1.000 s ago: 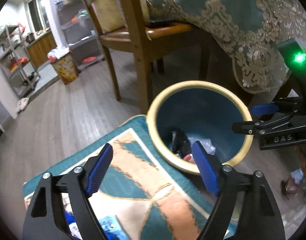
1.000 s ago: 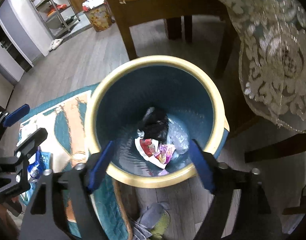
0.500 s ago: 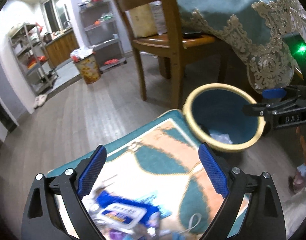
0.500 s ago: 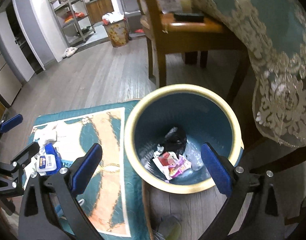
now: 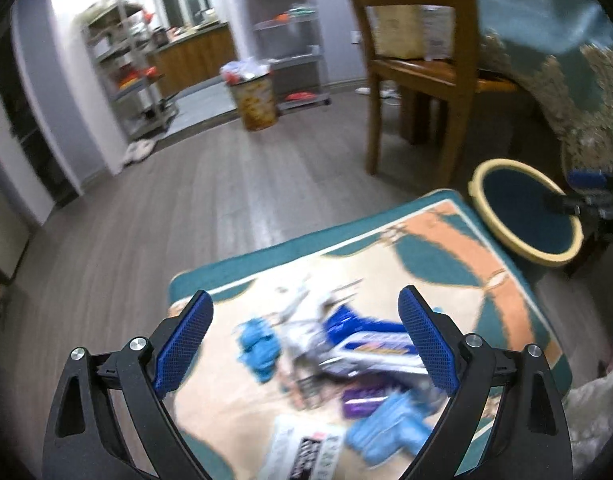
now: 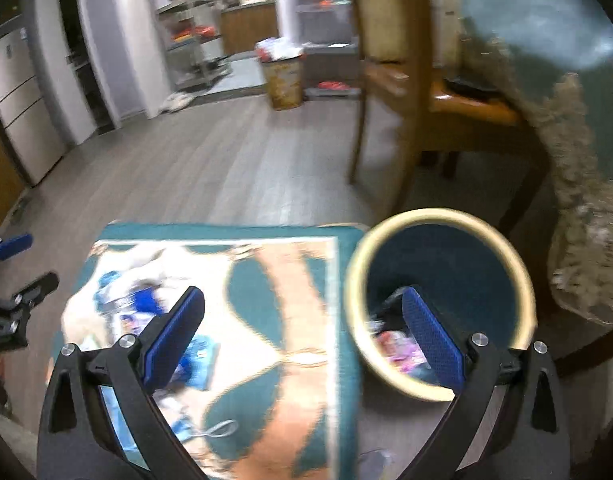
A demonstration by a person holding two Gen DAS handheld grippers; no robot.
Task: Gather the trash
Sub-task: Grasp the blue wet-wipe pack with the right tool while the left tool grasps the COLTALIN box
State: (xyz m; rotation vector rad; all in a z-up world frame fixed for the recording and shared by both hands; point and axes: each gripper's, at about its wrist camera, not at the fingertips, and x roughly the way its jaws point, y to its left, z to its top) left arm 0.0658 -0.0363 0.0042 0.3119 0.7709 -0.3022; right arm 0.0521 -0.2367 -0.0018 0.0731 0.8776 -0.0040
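Note:
A heap of litter point(image 5: 346, 360) lies on the teal and orange rug point(image 5: 486, 264): a blue and white wrapper point(image 5: 370, 344), a crumpled blue piece point(image 5: 258, 348) and a purple packet point(image 5: 362, 400). My left gripper point(image 5: 306, 340) hovers over the heap, open, with nothing between its pads. The blue bin with a cream rim point(image 6: 438, 214) stands at the rug's right edge and holds wrappers point(image 6: 394, 348). My right gripper point(image 6: 302, 340) is open and empty over the rug, its right finger in front of the bin. The litter heap point(image 6: 134, 308) shows blurred to its left.
A wooden chair point(image 5: 418, 76) and a table with a lace-edged teal cloth point(image 5: 566, 60) stand behind the bin point(image 5: 526, 220). Farther off are a patterned waste basket point(image 5: 256, 100), metal shelves point(image 5: 122, 80) and slippers point(image 5: 138, 150). Bare wood floor point(image 6: 226, 160) lies beyond the rug.
Both grippers have pulled back from over the bin and swung left across the rug. The litter heap has come into the left wrist view. Both pairs of jaws have widened slightly.

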